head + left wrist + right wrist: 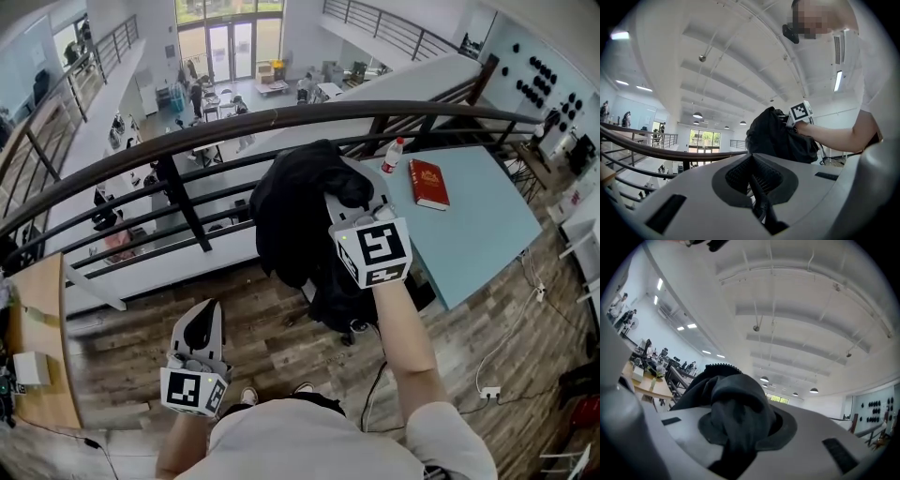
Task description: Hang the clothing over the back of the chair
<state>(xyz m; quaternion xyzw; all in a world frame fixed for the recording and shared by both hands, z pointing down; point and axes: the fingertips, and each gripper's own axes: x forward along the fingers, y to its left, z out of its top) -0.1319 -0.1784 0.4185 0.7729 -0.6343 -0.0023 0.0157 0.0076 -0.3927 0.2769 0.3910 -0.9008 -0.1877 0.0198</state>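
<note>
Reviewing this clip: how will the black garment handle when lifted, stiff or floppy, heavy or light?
Probably floppy: the black garment sags in loose folds around the right gripper pinching it. Likely light for its bulk, since one small bunched pinch seems to carry much of it.

**Mezzanine Above a Bright Atrium**

A dark curved railing [281,117] sweeps from nine o'clock round to two, edging a drop to the hall below. Down there, glass doors [230,47] glow at twelve. Wood-plank floor [272,347] fills the near ground. A pale blue table [478,234] stands at two o'clock and a wooden desk [42,328] at eight. Pendant lamps [697,115] hang from the white ribbed ceiling [740,56].
</note>
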